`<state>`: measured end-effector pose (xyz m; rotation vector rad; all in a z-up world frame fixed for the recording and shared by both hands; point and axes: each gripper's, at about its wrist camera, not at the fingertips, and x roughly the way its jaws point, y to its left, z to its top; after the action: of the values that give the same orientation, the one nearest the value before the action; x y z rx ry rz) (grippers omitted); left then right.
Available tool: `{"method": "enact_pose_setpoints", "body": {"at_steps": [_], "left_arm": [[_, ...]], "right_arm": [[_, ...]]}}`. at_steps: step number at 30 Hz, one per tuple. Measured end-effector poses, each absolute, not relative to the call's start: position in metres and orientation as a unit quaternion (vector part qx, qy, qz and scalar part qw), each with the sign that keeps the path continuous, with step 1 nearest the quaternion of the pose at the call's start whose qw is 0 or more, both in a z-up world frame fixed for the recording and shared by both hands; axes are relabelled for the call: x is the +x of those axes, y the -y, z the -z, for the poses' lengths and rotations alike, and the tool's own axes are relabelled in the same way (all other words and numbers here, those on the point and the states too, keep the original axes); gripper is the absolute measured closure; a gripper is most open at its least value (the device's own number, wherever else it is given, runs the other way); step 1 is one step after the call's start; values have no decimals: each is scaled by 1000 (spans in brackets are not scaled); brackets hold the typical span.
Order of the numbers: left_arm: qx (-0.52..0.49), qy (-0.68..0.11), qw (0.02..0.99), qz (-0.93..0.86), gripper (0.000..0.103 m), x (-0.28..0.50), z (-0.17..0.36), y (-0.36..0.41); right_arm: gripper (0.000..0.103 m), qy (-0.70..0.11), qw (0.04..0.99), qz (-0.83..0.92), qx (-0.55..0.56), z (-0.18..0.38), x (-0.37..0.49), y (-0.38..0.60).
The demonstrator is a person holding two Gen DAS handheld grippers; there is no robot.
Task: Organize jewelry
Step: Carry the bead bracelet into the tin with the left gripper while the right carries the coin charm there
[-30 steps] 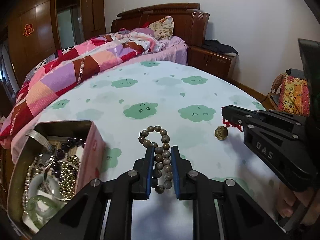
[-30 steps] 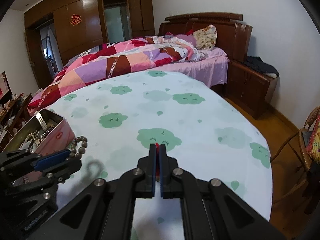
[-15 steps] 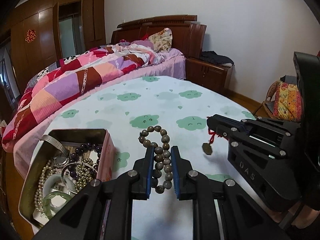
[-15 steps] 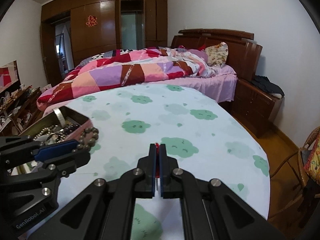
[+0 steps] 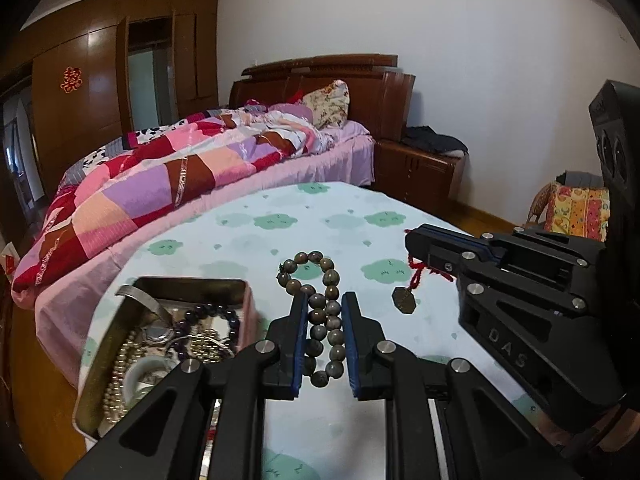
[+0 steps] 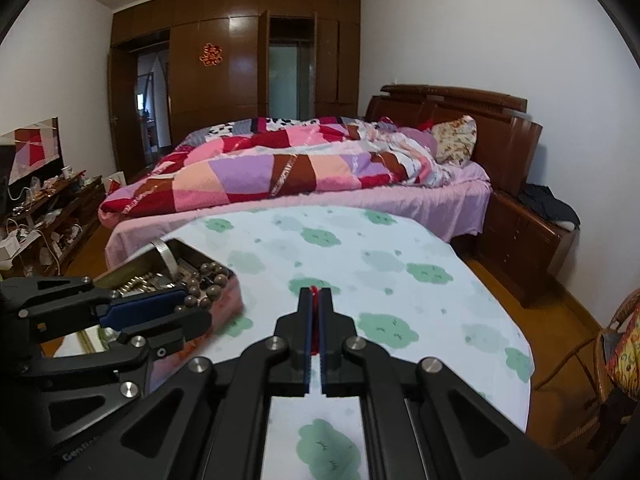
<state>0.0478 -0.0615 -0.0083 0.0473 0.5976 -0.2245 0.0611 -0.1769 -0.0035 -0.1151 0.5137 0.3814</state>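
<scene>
My left gripper is shut on a brown wooden bead bracelet, held above the table beside the open metal jewelry tin. The tin holds several bracelets, pearls and a watch. My right gripper is shut on the red cord of a bronze pendant. In the left wrist view the pendant hangs on its red cord below the right gripper, right of the bracelet. In the right wrist view the left gripper holds the beads over the tin.
The table has a white cloth with green cloud prints. A bed with a patchwork quilt lies behind it. A wooden nightstand stands at right, a wicker chair at far right, a cluttered shelf at left.
Both grippers have risen from the table with their pieces. The pendant lifted off the cloth and hangs free. Both grippers have moved left toward the tin.
</scene>
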Motion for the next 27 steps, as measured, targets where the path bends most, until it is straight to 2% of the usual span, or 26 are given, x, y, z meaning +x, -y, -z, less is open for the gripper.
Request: {"method": "enact_pose_setpoints", "body": {"at_steps": [27], "left_arm": [[-30, -282, 959, 10, 86, 35, -5, -49]], "right_arm": [[99, -226, 933, -274, -66, -36, 55, 116]]}}
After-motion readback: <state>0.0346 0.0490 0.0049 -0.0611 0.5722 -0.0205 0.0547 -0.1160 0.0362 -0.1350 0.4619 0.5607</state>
